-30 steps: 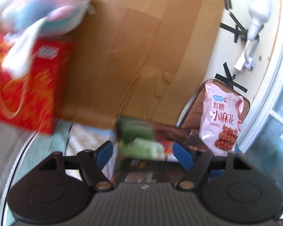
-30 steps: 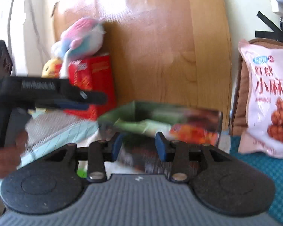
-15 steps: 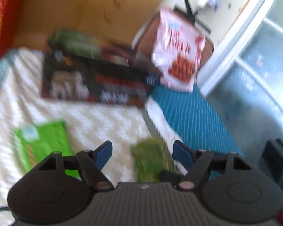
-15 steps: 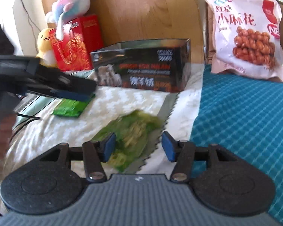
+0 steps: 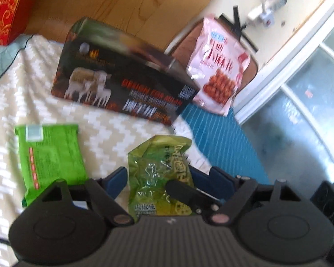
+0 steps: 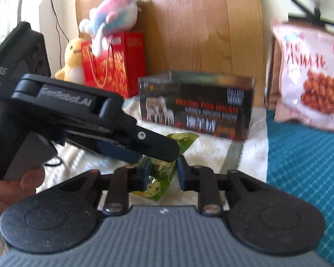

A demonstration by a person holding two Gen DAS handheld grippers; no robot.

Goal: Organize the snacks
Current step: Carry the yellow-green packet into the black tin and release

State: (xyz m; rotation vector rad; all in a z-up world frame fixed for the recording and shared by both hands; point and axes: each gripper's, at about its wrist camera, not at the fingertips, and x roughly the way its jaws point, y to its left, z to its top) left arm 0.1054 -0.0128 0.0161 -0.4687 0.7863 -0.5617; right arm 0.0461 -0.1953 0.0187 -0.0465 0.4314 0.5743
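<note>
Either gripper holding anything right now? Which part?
Cannot tell. Both the left gripper and right gripper straddle the olive-green snack pouch; firm clamping isn't visible.

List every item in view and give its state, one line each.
Olive snack pouch: flat on the blanket, between both grippers' fingers.
Bright green packet: lying flat, untouched.
Dark box: standing open-topped at the headboard.
Pink snack bag: propped upright.
Left gripper: open around the pouch.
Right gripper: open, straddling the pouch.

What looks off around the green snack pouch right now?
The olive-green pouch sits between both claws at once: the left claw and the right claw straddle the same crumpled pack. Nothing is spilled.
</note>
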